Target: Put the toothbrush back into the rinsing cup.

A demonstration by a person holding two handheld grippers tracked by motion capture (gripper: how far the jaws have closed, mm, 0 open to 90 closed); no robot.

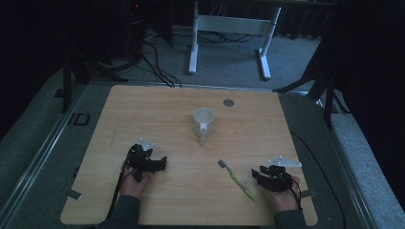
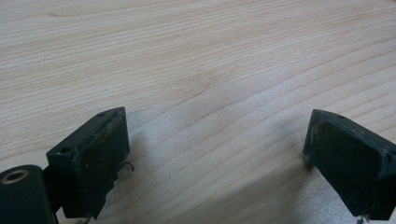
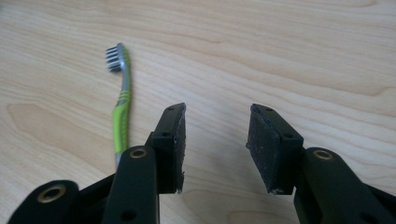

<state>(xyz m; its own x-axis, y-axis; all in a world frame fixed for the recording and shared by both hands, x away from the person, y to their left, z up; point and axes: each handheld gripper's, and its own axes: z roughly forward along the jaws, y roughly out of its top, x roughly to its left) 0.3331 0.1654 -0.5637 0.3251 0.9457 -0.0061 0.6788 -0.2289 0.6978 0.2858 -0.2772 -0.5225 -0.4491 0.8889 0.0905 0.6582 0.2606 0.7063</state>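
Observation:
A white mug point(image 1: 203, 122) stands upright near the middle of the wooden table point(image 1: 143, 109), its handle toward me. A green toothbrush point(image 1: 237, 179) with a grey head lies flat at the front right, bristles toward the mug. The same toothbrush point(image 3: 120, 109) lies just left of my right gripper's jaws. My right gripper point(image 1: 260, 175) rests on the table to the right of the brush, open and holding nothing; its jaws point(image 3: 215, 140) stand apart over bare wood. My left gripper point(image 1: 160, 163) rests at the front left, wide open point(image 2: 215, 154) over bare wood.
A small grey round cap point(image 1: 229, 102) is set into the tabletop at the back. Beyond the table stand a white desk frame point(image 1: 229, 28) and black stands with cables on the grey floor. Bare wood lies between the two grippers.

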